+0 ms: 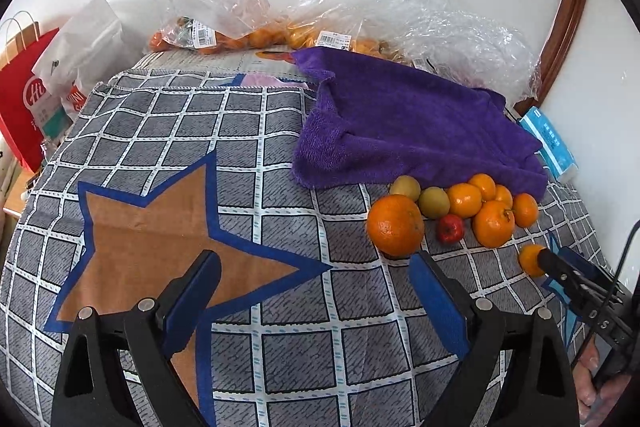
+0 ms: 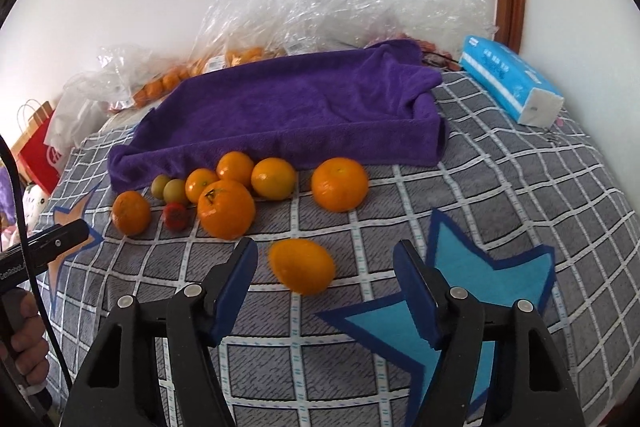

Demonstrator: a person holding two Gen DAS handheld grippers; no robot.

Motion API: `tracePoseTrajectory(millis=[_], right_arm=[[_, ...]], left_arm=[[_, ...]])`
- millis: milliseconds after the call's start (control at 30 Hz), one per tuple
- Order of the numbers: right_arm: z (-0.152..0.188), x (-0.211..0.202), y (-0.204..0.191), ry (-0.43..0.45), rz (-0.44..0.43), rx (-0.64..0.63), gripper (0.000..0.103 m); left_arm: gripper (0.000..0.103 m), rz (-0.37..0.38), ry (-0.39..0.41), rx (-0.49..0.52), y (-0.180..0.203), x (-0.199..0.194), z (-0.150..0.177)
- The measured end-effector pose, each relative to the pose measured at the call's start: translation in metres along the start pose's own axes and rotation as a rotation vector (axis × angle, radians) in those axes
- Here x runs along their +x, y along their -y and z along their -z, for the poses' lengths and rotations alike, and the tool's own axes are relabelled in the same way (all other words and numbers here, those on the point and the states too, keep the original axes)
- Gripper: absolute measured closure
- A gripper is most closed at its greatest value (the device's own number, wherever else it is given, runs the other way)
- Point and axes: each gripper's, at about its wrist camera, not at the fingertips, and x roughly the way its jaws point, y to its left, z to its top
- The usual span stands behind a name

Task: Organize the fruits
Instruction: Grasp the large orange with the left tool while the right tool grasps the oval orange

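Note:
A pile of fruit lies on the checked cloth (image 1: 280, 155) in front of a purple towel (image 1: 400, 123): a big orange (image 1: 395, 225), a small red fruit (image 1: 450, 229), two yellow-green fruits (image 1: 433, 201) and several mandarins (image 1: 494, 223). My left gripper (image 1: 316, 263) is open over the brown star, left of the pile, with nothing between its fingers. My right gripper (image 2: 326, 249) is open around a lone, blurred orange (image 2: 302, 265); neither pad touches it. Beyond it sit the pile (image 2: 226, 209) and a separate orange (image 2: 340, 183).
Clear plastic bags (image 1: 224, 7) holding more oranges lie along the white wall behind the towel. A blue tissue pack (image 2: 512, 87) rests at the right edge. A red paper bag (image 1: 24, 99) stands off the left edge. A person's hand (image 2: 24, 343) holds the left gripper's handle.

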Motion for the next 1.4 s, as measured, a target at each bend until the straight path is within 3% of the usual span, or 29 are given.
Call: tracePoseTrajectory(millis=[67,200,233,433,567,733,1067,1167,1400], right_arm=[[0.001,0.009,-0.005,-0.029,0.005,-0.019,0.036],[0.005,0.023,-0.012,-0.095,0.003,-0.057,0.062],[0.006,0.023,-0.014,-0.083,0.016,-0.075,0.063],[0.007,0.018,-0.009,-0.053,0.019,-0.096,0.064],[0.0,0.016,0.001,-0.036,0.048,-0.08,0.064],[-0.002,0.025,0.008,-0.044,0.048,-0.063,0.064],[0.0,0.029,-0.006,-0.048,0.086,-0.136,0.065],[0.0,0.031,-0.006,-0.053,0.084,-0.136,0.065],[0.001,0.026,-0.006,-0.031,0.083,-0.13,0.069]], left_arm=[[0.01,0.01,-0.003,-0.001,0.002,0.0,0.0],[0.014,0.046,-0.006,0.008,0.011,0.003,-0.002],[0.015,0.049,-0.007,0.013,0.015,0.006,-0.002],[0.026,0.066,-0.044,0.006,0.033,0.027,-0.009],[0.03,0.036,-0.044,0.03,0.042,0.039,-0.014],[0.046,0.022,-0.016,0.071,0.047,0.049,-0.011],[0.051,0.063,0.0,0.031,0.04,0.047,-0.01],[0.064,0.077,0.008,0.005,0.038,0.044,-0.007],[0.064,0.079,0.031,-0.047,0.03,0.039,-0.008]])
